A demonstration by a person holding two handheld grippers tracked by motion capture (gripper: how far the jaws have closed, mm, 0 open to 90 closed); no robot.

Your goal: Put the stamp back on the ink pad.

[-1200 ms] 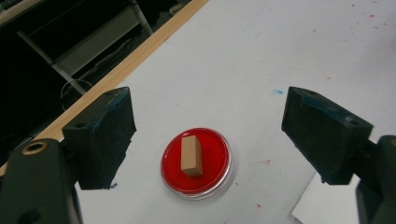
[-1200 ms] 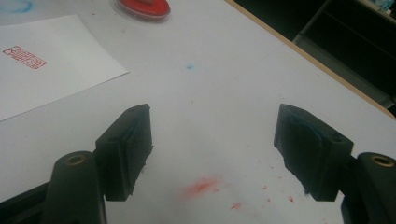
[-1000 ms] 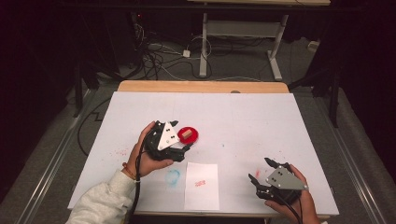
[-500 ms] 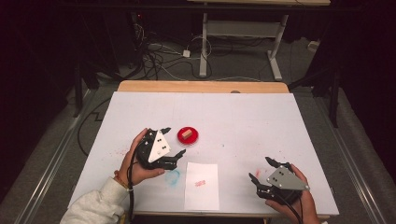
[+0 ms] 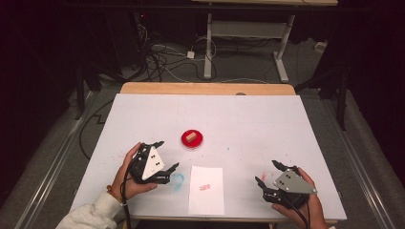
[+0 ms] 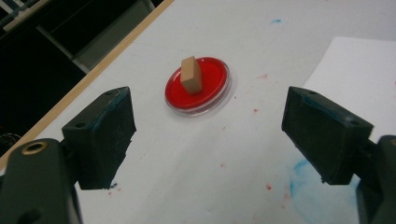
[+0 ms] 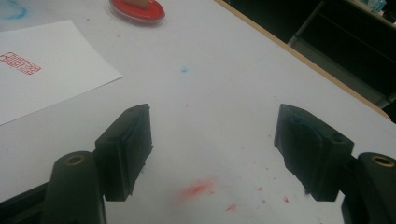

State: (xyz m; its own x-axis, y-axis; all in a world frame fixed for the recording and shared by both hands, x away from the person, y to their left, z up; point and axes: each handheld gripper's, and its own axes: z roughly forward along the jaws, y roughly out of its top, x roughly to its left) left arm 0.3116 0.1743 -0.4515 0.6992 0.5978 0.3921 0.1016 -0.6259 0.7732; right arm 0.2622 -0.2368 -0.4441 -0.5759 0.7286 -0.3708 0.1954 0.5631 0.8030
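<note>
Lighting: even overhead light on the white table (image 5: pixel 248 119); surroundings beyond its edges fall to near black. Shadows: soft and faint, no hard edges. Glare: slight sheen on the rim of the red dish (image 6: pixel 198 85). Sharpness: high view soft and grainy, fine detail lost. Both gripper views: near jaws slightly blurred, tabletop mid-distance clearer, far background dark and unfocused. Colour: cool, slightly greenish cast.
</note>
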